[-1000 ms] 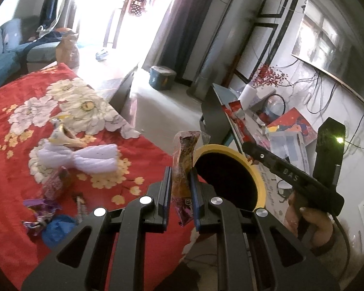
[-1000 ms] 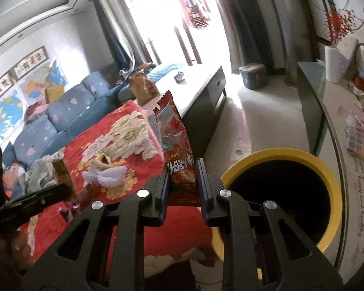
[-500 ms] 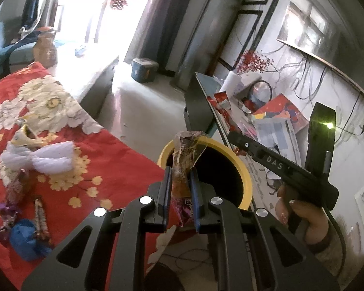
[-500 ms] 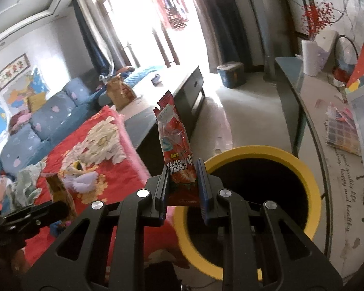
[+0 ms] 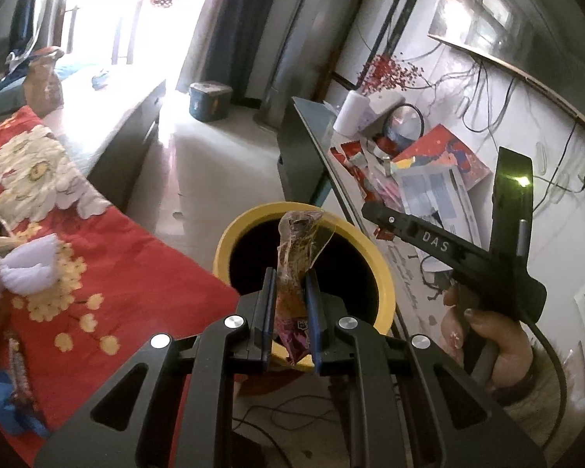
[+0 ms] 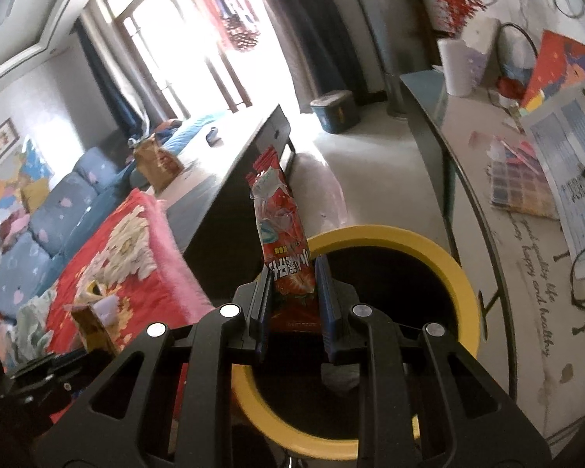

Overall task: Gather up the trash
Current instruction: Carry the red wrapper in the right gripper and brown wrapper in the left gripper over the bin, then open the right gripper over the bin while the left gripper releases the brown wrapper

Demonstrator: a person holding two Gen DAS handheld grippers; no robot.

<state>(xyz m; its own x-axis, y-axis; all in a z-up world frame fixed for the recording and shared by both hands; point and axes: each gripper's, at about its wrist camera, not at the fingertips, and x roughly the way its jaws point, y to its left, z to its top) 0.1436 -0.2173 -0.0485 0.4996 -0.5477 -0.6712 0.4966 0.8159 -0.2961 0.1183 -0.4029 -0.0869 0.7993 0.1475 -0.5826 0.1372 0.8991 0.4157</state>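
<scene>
Living-room floor, yellow-rimmed bin (image 5: 304,269): left gripper (image 5: 289,308) clamps a crumpled wrapper (image 5: 294,257), right gripper (image 6: 291,292) clamps a red strawberry packet (image 6: 282,230); the packet, toward the rim's 9 o'clock, may land outside.

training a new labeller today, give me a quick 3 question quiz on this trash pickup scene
1. True or false: the left gripper is empty.
2. What colour is the rim of the bin in front of both grippers?
3. Multiple choice: the right gripper is shut on A) a blue cloth, B) a red strawberry wrapper, C) a white tissue.

Key
1. False: it is shut on a crumpled clear wrapper, held upright over the bin's dark opening.
2. Yellow.
3. B, also standing upright between the jaws.
</scene>
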